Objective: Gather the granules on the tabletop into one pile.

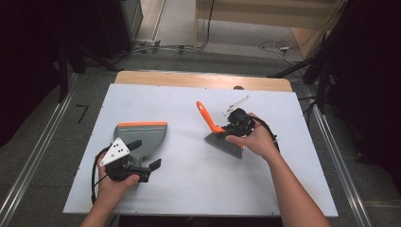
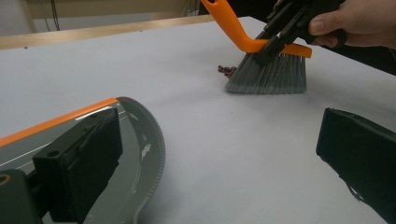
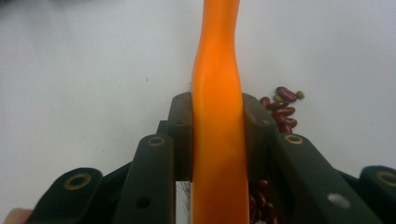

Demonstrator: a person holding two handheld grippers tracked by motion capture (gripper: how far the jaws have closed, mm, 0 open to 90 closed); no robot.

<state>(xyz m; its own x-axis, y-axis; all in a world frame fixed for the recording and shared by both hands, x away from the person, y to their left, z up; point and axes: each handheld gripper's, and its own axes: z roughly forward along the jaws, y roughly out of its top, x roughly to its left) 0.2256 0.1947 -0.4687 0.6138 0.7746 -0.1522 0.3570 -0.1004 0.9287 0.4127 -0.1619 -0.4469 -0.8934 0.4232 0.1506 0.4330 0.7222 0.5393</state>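
Two tools are in play, and the right tool (image 1: 235, 126) is the busy one: its jaws are clenched on the orange handle of the brush (image 1: 222, 137), the handle squeezed flat between the pads (image 3: 181, 135) in the right gripper view. The grip sits low on the handle, close above the grey bristles, which likely gives firm control for sweeping. The bristles rest on the tabletop (image 1: 198, 175) toward its right edge, and a small heap of red beans (image 2: 226, 70) lies just beside them, on the side that faces the dustpan. The left tool (image 1: 137, 166) waits near the front left corner, jaws released and wide apart, hovering at the grey dustpan (image 1: 142, 137) without pinching it. The pan lies flat, its orange lip turned toward the far edge, well apart from the beans. Nothing can be made out inside the pan; the beans are all on the tabletop.
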